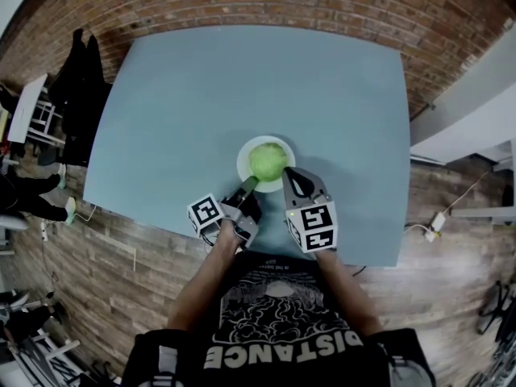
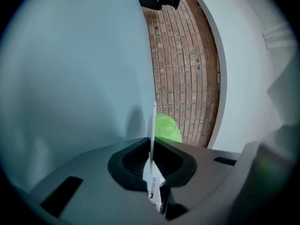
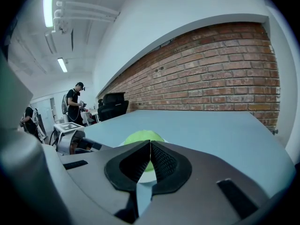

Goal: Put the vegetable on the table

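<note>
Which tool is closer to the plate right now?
Left. The left tool clamps the plate rim; the right tool sits shut beside its near-right edge.

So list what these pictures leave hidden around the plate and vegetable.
Head view: the near rim of the round white plate is covered by the left tool and right tool.
Left gripper view: the round green vegetable is partly behind the plate's edge and tool body.
Right gripper view: shut jaws hide whether the right tool touches the plate.
</note>
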### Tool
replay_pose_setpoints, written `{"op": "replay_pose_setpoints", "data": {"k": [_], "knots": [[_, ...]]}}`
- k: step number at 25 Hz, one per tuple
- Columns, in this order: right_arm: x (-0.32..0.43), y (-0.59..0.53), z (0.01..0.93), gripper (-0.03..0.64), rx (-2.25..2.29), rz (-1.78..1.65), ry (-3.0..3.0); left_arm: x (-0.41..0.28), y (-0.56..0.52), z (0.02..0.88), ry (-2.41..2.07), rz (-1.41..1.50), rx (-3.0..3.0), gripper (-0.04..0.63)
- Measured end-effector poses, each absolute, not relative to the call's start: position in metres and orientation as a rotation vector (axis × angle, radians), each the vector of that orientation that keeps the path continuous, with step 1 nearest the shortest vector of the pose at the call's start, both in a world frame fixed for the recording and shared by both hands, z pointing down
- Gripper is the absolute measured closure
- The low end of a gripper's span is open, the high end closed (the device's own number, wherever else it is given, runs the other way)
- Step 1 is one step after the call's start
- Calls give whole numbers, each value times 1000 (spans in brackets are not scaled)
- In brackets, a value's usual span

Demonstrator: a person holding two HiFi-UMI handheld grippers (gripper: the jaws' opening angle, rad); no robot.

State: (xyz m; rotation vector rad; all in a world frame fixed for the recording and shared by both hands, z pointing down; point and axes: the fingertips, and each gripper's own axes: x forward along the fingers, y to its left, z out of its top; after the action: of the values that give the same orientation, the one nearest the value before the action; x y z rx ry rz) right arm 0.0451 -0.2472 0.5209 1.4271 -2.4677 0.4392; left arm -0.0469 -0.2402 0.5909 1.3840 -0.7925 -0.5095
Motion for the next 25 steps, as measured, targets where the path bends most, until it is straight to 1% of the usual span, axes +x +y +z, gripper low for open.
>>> {"op": "replay_pose_setpoints", "data": {"k": [15, 25], "knots": [[34, -251, 528, 607, 1429, 461, -2456, -47, -248, 607, -811, -433, 1384, 575], [40, -244, 529, 607, 1473, 432, -2407, -46, -250, 616, -809, -393, 1364, 572]]}}
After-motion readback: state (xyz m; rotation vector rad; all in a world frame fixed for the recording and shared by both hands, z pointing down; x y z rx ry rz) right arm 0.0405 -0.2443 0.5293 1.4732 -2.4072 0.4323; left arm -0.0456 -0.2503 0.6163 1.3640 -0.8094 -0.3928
